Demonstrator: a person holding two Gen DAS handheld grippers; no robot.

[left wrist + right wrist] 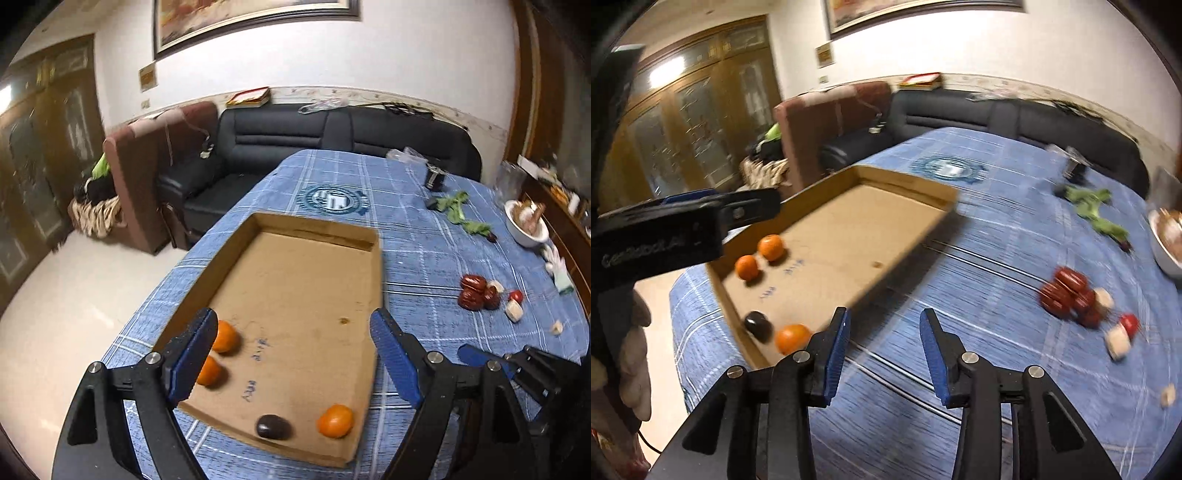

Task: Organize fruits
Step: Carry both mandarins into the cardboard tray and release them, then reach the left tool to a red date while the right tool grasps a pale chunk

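Both empty and spread wide, left gripper over cardboard tray already holding three oranges and a dark fruit at lower frame, right gripper facing red dates still loose on tablecloth, right of frame.

Left wrist view: set above the near end of the cardboard tray, looking forward and down along its two fingers into the tray, close to it; sofa and wall beyond the tray. Right wrist view: set to the right of the tray, over the blue checked tablecloth, facing forward and slightly left, somewhat blurred. Shared by both: the tray with its contents, the cloth right of the tray, the heap of red dates, the sofa beyond.
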